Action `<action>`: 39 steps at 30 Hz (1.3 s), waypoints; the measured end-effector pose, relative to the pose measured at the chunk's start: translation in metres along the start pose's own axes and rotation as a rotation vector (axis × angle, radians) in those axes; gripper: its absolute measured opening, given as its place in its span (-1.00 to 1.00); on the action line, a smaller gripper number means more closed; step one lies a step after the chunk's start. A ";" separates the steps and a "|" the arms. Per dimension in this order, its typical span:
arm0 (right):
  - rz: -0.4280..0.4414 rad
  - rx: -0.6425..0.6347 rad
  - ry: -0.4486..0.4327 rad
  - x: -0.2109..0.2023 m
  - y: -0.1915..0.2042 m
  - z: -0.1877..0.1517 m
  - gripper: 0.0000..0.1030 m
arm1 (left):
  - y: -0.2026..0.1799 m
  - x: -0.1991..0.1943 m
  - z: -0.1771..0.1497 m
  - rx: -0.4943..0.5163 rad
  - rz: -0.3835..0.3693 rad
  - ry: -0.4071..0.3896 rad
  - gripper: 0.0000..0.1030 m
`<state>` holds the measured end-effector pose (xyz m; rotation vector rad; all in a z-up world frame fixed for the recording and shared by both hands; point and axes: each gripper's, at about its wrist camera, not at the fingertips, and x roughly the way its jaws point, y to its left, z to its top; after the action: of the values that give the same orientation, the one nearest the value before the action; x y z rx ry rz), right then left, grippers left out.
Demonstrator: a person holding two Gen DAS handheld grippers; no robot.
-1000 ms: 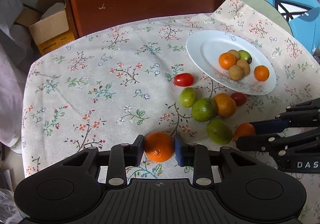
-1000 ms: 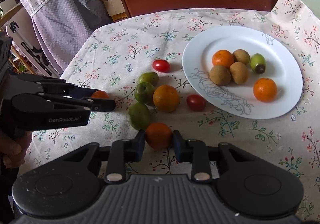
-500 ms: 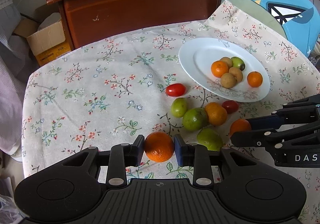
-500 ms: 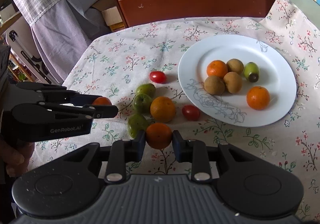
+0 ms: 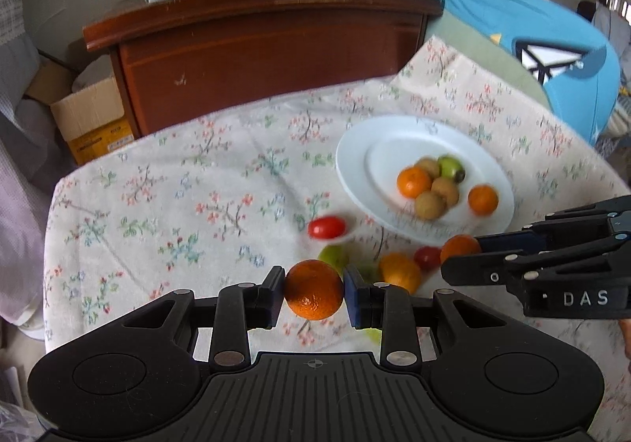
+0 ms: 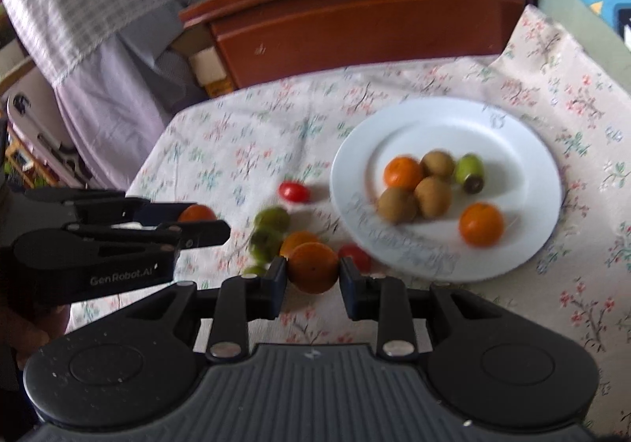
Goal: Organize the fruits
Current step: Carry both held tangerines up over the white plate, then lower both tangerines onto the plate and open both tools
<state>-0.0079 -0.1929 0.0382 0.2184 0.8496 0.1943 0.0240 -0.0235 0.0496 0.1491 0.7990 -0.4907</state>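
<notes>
Both grippers loaded, one orange each. Left gripper (image 5: 314, 296): jaws nearly closed, pads pressed on either side of an orange (image 5: 313, 295), fruit clear of the cloth. Right gripper (image 6: 311, 273): same state, jaws clamped on a second orange (image 6: 313, 267).

Landmark: the white plate (image 6: 512, 150). On it: two oranges, three brown fruits, one green fruit, bunched at centre and toward its right. Left of the plate, on the floral cloth (image 5: 157, 205) over the worktop, lie the loose fruits: a tomato (image 5: 326, 227) just off the rim, a second tomato (image 6: 357, 254) touching or nearly touching the near-left rim (blur, cannot settle which), several green fruits (image 6: 268, 233) and one more orange (image 5: 399, 271) in a cluster. Both held oranges sit in front of that cluster, on the plate's near-left side.

Judgement: carry phase, plate is the likely drop point; roughly half the fruit remains off it.

Risks:
- Grip is on a round, smooth-skinned fruit at two small pads. A tilt or jolt could let it roll out and drop among the loose fruits, scattering them.
- The two grippers are close side by side, left of the plate. Converging on it at once could knock one into the other.
- Release onto the bare left half of the plate: a round orange may roll over the shallow rim, or strike the bunched fruits and push one off.
- Low approach could clip the tomato at the rim.
</notes>
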 end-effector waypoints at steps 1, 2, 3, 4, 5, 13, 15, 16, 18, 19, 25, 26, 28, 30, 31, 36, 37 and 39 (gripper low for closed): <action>-0.002 0.007 -0.011 -0.003 -0.002 0.003 -0.44 | -0.001 -0.001 0.003 -0.002 -0.004 -0.009 -0.43; -0.004 0.015 -0.023 -0.005 -0.005 0.006 -0.44 | -0.003 -0.002 0.007 0.000 -0.007 -0.020 -0.43; -0.006 0.024 -0.035 -0.008 -0.007 0.009 -0.44 | -0.005 -0.003 0.010 0.001 -0.009 -0.030 -0.43; -0.009 0.033 -0.047 -0.011 -0.010 0.011 -0.44 | -0.006 -0.004 0.013 0.002 -0.012 -0.039 -0.43; -0.012 0.042 -0.058 -0.013 -0.013 0.014 -0.44 | -0.008 -0.004 0.017 0.002 -0.017 -0.046 -0.43; -0.045 0.114 -0.140 -0.032 -0.036 0.031 -0.44 | -0.022 0.002 0.037 -0.007 -0.064 -0.086 -0.43; -0.058 0.138 -0.165 -0.037 -0.044 0.036 -0.44 | -0.025 0.005 0.041 -0.003 -0.068 -0.095 -0.43; -0.065 0.152 -0.175 -0.039 -0.048 0.037 -0.44 | -0.027 0.007 0.043 0.001 -0.071 -0.100 -0.43; -0.081 0.183 -0.192 -0.042 -0.057 0.041 -0.44 | -0.030 0.011 0.047 0.003 -0.081 -0.103 -0.43; -0.091 0.200 -0.198 -0.043 -0.061 0.042 -0.44 | -0.031 0.014 0.049 0.000 -0.085 -0.103 -0.43; -0.133 0.274 -0.186 -0.039 -0.077 0.042 -0.44 | -0.037 0.033 0.055 0.001 -0.091 -0.089 -0.43; -0.139 0.280 -0.182 -0.038 -0.078 0.041 -0.44 | -0.038 0.037 0.056 0.001 -0.092 -0.085 -0.43; -0.144 0.293 -0.174 -0.034 -0.081 0.040 -0.44 | -0.038 0.044 0.057 0.001 -0.093 -0.074 -0.43; -0.147 0.309 -0.162 -0.030 -0.083 0.040 -0.44 | -0.039 0.051 0.058 -0.004 -0.095 -0.068 -0.43; -0.151 0.319 -0.157 -0.029 -0.084 0.040 -0.44 | -0.039 0.054 0.059 -0.007 -0.096 -0.065 -0.43; -0.167 0.363 -0.127 -0.020 -0.092 0.037 -0.44 | -0.040 0.072 0.061 -0.025 -0.101 -0.040 -0.43; -0.169 0.372 -0.123 -0.018 -0.094 0.037 -0.44 | -0.040 0.075 0.062 -0.028 -0.104 -0.035 -0.43; -0.178 0.387 -0.119 -0.015 -0.097 0.036 -0.44 | -0.041 0.080 0.062 -0.031 -0.111 -0.029 -0.43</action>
<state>0.0179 -0.2935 0.0465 0.5091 0.7783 -0.1511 0.0927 -0.1083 0.0374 0.0687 0.7890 -0.5839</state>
